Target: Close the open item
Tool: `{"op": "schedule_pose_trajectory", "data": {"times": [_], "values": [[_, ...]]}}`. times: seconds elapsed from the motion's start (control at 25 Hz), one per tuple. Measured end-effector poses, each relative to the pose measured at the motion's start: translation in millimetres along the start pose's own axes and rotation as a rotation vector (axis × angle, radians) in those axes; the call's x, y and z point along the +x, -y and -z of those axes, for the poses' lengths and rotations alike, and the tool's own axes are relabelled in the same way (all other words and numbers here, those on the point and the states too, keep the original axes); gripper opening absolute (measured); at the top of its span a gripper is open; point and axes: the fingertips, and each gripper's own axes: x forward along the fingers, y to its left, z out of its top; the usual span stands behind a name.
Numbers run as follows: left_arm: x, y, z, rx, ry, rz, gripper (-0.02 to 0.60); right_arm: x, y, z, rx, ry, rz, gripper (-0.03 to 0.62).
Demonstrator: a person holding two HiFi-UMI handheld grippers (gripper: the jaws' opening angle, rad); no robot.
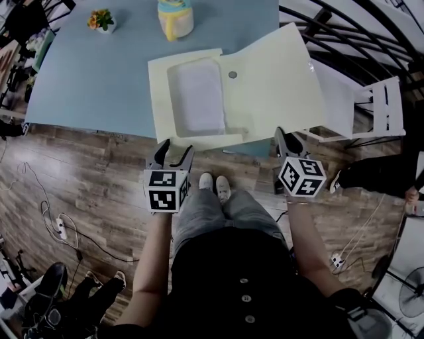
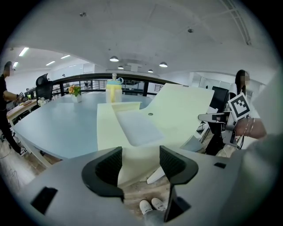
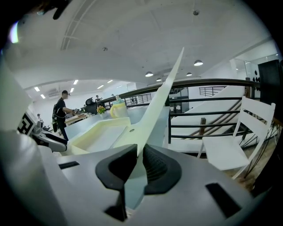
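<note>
Though clamped by the right gripper [image 1: 286, 142] at its near edge, could slip free or crease: lid [image 1: 271, 86] thin, bite shallow. Open box [image 1: 195, 99] at the table's [image 1: 99, 73] near edge, near flap overhanging; liable to slide off if dragged nearer. Left gripper [image 1: 173, 153] empty, jaws wide apart, just near of that flap. Bottle [image 1: 175, 18] close beyond the far side; chair [image 1: 384, 109] to the right; bare tabletop to the left, open air above.

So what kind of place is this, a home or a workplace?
Probably a workplace, an open-plan office or lab: a big pale blue table, a black railing as on an upper level, ceiling lights in rows, and a person working in the background.
</note>
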Motion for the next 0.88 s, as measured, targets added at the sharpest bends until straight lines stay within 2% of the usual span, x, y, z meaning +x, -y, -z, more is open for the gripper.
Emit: {"op": "schedule_pose_trajectory", "data": {"times": [0.32,0.88], "values": [[0.2,0.6,4.2,0.063,-0.009,0.001,0.262,-3.6,-18.9,-8.4,-0.037,0.024,-0.026,0.031],[1.3,-2.9,4.7,0.069,0.02,0.011,0.255,-6.6,-60.4,-23.7,-0.078,0.057,-0.11,0.031]]}}
